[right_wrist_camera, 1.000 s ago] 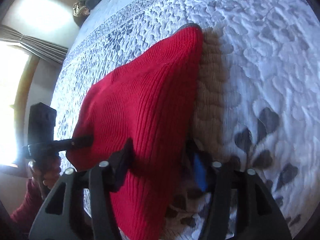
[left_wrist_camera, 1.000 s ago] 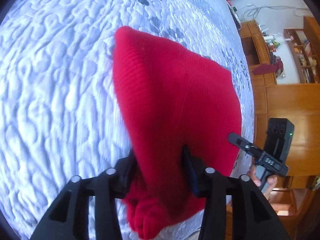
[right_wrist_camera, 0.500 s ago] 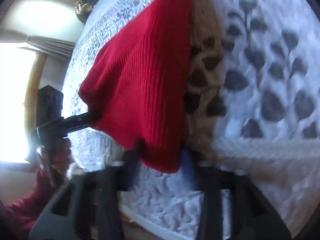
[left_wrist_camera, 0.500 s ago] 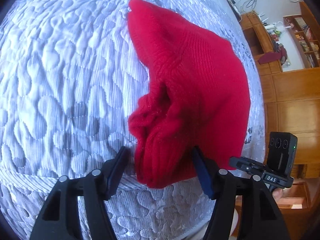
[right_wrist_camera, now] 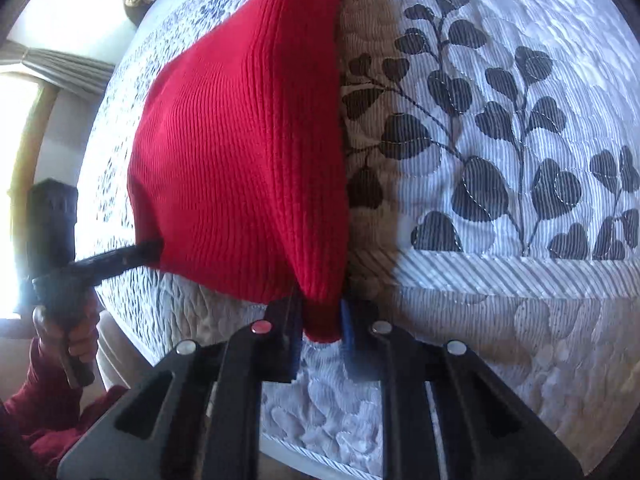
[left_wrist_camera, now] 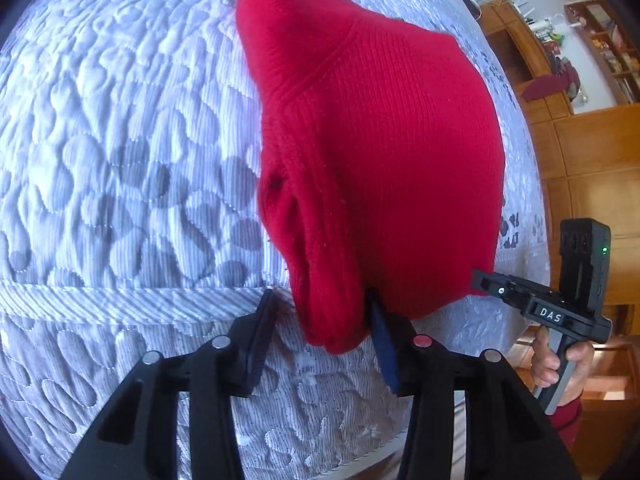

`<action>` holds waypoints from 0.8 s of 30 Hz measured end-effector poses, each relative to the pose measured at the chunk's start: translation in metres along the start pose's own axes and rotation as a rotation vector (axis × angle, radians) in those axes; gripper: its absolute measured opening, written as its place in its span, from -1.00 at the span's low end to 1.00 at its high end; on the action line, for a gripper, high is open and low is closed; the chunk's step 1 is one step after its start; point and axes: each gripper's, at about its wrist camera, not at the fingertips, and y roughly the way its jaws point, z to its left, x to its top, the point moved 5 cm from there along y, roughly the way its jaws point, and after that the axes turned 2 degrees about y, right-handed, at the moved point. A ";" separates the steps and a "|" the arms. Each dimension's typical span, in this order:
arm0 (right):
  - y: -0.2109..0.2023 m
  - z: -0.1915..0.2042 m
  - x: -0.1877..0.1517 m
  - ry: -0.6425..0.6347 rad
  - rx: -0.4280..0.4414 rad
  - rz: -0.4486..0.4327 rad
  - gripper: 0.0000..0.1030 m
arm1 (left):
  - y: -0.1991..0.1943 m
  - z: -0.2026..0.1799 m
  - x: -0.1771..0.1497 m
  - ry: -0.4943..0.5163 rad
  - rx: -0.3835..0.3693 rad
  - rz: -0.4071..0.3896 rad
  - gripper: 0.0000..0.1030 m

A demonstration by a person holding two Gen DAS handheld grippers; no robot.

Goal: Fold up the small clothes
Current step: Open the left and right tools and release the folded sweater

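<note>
Both grippers have drawn the red knit [left_wrist_camera: 384,152] toward the quilt [left_wrist_camera: 120,160] edge, lower frame. Right gripper [right_wrist_camera: 320,334] pinches one corner; left gripper [left_wrist_camera: 320,332], jaws just closing, straddles the other, the right finger touching. Folded over; squaring remains.

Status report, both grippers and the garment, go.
Right gripper shut on red knit garment corner. Left gripper closing around its bunched end, left pad still clear. Garment on quilted bedspread. Nothing in the way.
</note>
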 end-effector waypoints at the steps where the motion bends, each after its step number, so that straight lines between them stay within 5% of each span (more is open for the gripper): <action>1: 0.001 0.002 0.000 0.001 -0.003 -0.008 -0.67 | 0.000 -0.002 -0.001 0.012 0.011 -0.001 -0.08; 4: -0.015 0.001 -0.010 0.000 0.013 -0.066 -0.45 | -0.005 -0.009 -0.003 0.022 0.059 -0.007 -0.06; 9: -0.047 0.003 -0.022 0.011 0.000 -0.179 -0.42 | -0.005 -0.030 -0.013 0.089 0.142 -0.040 0.11; 20: -0.015 -0.004 -0.034 0.062 -0.052 -0.126 -0.53 | 0.016 -0.037 -0.026 0.153 0.208 -0.052 0.10; 24: -0.041 0.011 -0.042 0.041 -0.078 -0.199 -0.25 | -0.006 -0.036 -0.037 0.094 0.167 -0.101 0.11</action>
